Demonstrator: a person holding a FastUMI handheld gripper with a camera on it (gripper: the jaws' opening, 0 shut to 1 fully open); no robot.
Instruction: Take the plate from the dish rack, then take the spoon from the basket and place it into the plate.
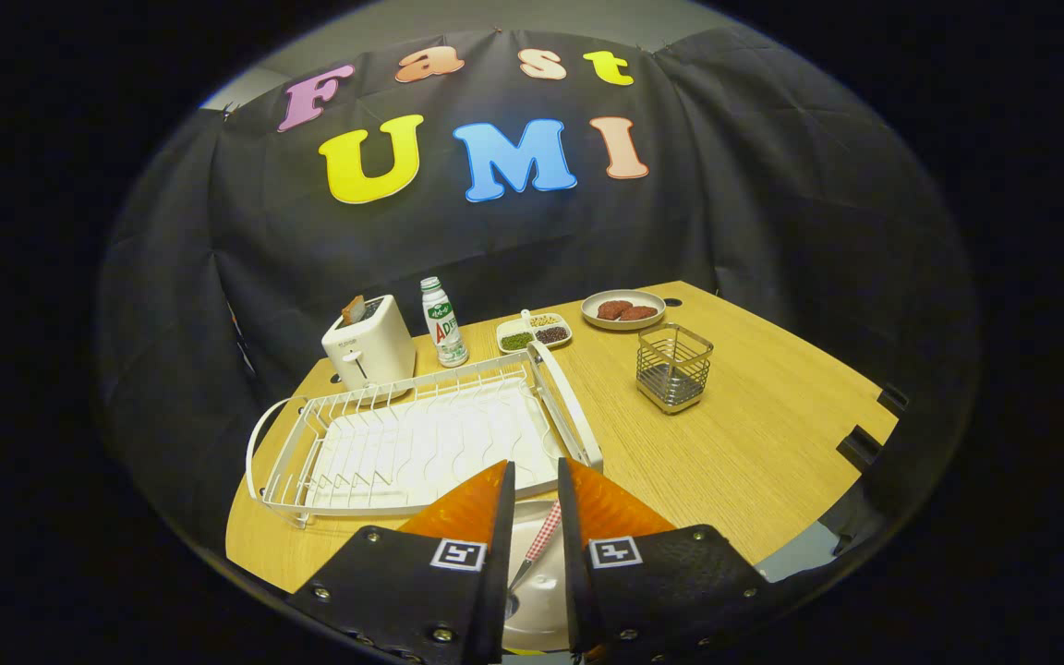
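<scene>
A white plate [537, 600] lies on the wooden table [754, 443] just in front of the dish rack, under my fingers. A spoon with a red-and-white checked handle [541, 540] lies slanted in the plate and shows through the gap between the fingers. My gripper [536, 480] hovers over the plate, open by a narrow gap, and neither finger presses on the spoon. The white wire dish rack [421, 439] beyond the fingertips holds nothing. The metal wire basket [673, 368] stands to the right of the rack with nothing in it.
At the back of the table stand a white toaster [370, 346] with a slice of bread, a bottle [443, 323], a divided dish of beans [534, 332] and a plate with two brown patties [624, 310]. The table's right edge carries black clamps [864, 448].
</scene>
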